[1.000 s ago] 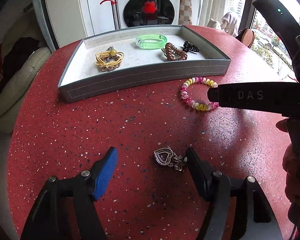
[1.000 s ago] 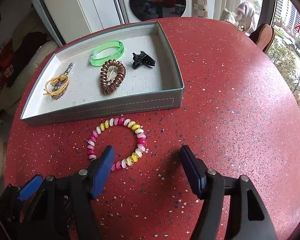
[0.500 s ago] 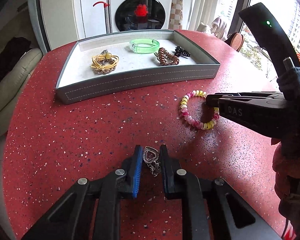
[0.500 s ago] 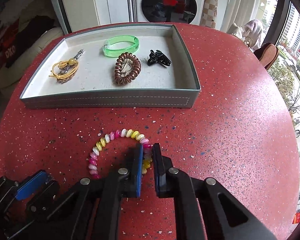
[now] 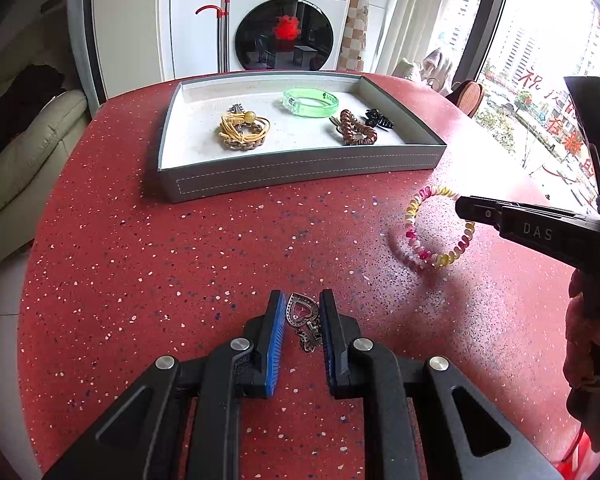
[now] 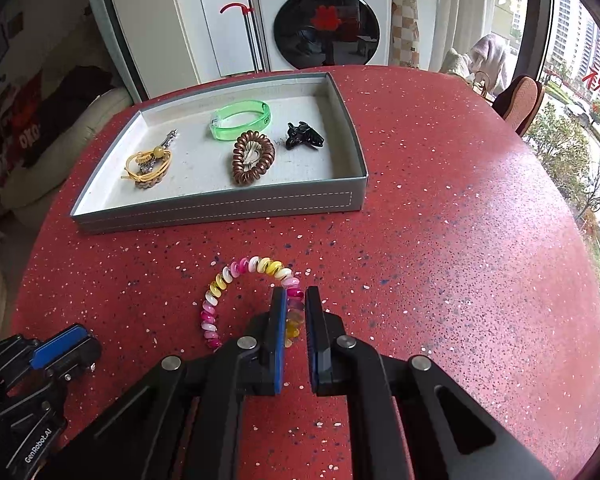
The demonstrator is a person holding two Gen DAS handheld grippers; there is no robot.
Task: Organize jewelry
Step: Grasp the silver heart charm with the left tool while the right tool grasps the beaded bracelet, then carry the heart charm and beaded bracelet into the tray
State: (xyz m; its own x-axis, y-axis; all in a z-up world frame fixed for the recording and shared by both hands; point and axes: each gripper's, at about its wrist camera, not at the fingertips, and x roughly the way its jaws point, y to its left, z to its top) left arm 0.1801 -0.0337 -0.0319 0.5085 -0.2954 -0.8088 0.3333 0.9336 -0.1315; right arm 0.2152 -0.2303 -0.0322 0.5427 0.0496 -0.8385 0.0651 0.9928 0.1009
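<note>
Nearest, the left gripper (image 5: 302,320) is clenched on a silver heart pendant (image 5: 300,314), which sits between its blue pads with a bit of chain hanging below; the right gripper (image 6: 296,312) is clenched on one side of a pink-and-yellow coil bracelet (image 6: 228,280), the rest of the loop standing out to the left of its fingers. From the left wrist view the bracelet seems to hang clear of the table (image 5: 140,260) with a soft shadow beneath it, so I judge both pieces are grasped and being lifted; whether the pendant has left the surface I cannot tell.

The step in hand looks like the pick-up of the last two loose pieces; the next move would call for carrying each one over the near wall of the grey tray (image 5: 300,172) and letting go above a bare patch of its pale floor, clear of what already lies there.

Inside the tray: a yellow cord bracelet (image 5: 242,130) toward its left side; a green bangle (image 5: 310,102) toward its back; a brown coil tie (image 5: 356,132) and a black claw clip (image 5: 378,118) toward its right side, just beside each other.

The table is round, red and speckled; beyond the tray stands a white washing machine (image 5: 284,28) with a red-handled pole (image 5: 222,24) leaning to its left; left of the tray a cream sofa (image 5: 20,152); right of it, a bright window (image 5: 540,60) with buildings outside.
</note>
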